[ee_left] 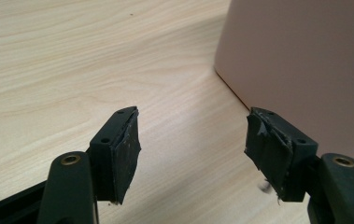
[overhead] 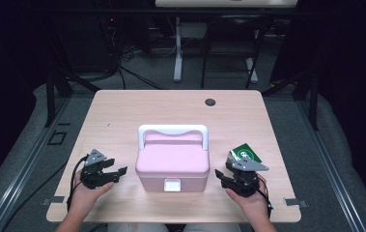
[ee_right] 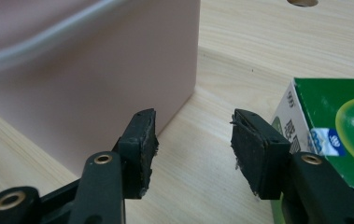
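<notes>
At the left of the high view, the person's left hand rested on the pale, light-grained wooden table and held the left gripper, a black two-jaw tool with a grey three-cornered plate on top; its jaws were spread wide, with bare wood between the worn black pads in the left gripper view, and nothing was held. Just beside it, at the middle of the table's near half, stood the pink plastic box with a white handle and a white front latch, lid down, the handle lying back across the top. Its smooth pink wall rose close by the right-hand jaw in the left gripper view, though contact could not be told. Right of the box, the right gripper sat in the right hand, jaws likewise parted and empty. Just beyond it lay a small green-and-white printed carton, near the box but apart from it. A small dark round grommet marked the table's far edge. The room around was dim, with grey carpet, black frame legs, loose cables and a white desk leg behind.
</notes>
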`<action>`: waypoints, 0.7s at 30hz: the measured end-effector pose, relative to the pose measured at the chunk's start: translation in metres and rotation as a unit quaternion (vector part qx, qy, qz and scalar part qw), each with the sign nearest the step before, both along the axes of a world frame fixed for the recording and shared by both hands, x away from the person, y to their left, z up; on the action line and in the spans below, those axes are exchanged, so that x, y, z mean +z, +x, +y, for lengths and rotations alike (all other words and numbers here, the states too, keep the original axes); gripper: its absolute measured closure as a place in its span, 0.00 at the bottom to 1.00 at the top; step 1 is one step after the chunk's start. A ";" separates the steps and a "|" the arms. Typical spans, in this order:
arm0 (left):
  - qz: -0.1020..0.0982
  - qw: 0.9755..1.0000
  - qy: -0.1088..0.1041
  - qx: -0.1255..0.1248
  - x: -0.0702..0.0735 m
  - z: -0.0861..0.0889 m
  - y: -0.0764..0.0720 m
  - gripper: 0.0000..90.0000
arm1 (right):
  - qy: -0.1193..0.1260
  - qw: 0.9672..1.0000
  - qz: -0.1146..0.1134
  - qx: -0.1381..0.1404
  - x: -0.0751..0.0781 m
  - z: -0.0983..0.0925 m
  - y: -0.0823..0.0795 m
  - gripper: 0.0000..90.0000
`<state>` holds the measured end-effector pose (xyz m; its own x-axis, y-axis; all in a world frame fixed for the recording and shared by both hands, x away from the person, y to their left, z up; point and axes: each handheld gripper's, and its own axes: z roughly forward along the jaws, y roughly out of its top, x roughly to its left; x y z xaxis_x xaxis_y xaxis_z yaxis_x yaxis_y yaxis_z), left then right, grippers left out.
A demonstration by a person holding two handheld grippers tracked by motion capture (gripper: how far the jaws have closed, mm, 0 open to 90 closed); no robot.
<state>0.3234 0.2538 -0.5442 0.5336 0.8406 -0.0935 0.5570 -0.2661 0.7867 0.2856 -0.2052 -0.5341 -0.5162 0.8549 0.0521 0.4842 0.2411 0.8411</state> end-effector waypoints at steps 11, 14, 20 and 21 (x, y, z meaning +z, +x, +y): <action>-0.011 1.000 0.005 -0.028 0.002 -0.010 -0.009 0.49 | -0.023 1.000 -0.002 -0.001 0.000 0.006 -0.003 0.57; -0.013 1.000 0.010 -0.023 0.004 -0.013 -0.010 0.49 | -0.022 1.000 -0.007 -0.008 0.000 0.006 -0.001 0.60; -0.010 0.999 -0.035 -0.024 0.007 -0.018 -0.007 0.57 | -0.015 1.000 -0.011 -0.009 0.002 0.011 0.000 0.60; -0.009 0.999 -0.042 -0.023 0.008 -0.020 -0.006 0.57 | -0.009 1.000 -0.009 -0.009 0.003 0.012 0.000 0.61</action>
